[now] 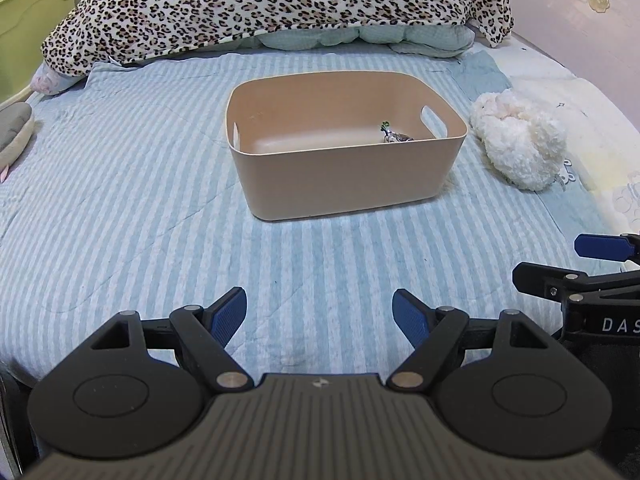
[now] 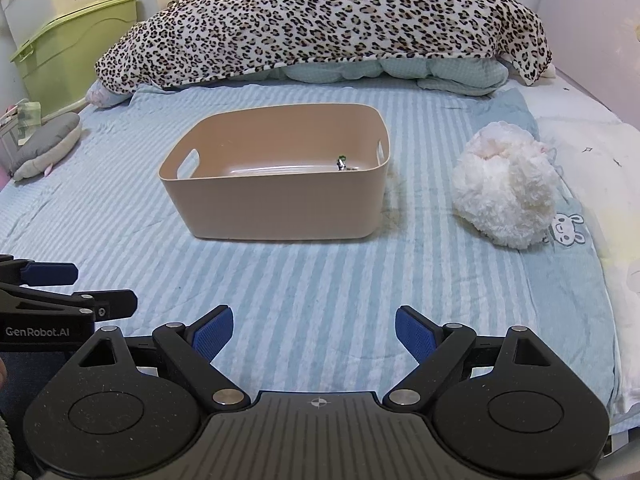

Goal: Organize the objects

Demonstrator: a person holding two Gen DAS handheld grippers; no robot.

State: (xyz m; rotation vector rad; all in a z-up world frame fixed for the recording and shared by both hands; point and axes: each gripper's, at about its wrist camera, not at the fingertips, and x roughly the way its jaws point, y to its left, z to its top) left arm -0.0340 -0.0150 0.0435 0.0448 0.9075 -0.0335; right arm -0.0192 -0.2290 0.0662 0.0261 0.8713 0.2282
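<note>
A tan plastic bin stands on the striped bed. A small dark object with a green bit lies inside it near the right wall. A fluffy white plush lies right of the bin. A grey slipper-like plush lies at the far left. My left gripper is open and empty, low over the bed in front of the bin. My right gripper is open and empty, beside the left one.
A leopard-print blanket is heaped over pale green bedding at the back. A green cabinet stands left of the bed. A pink wall runs along the right side. The striped sheet covers the bed.
</note>
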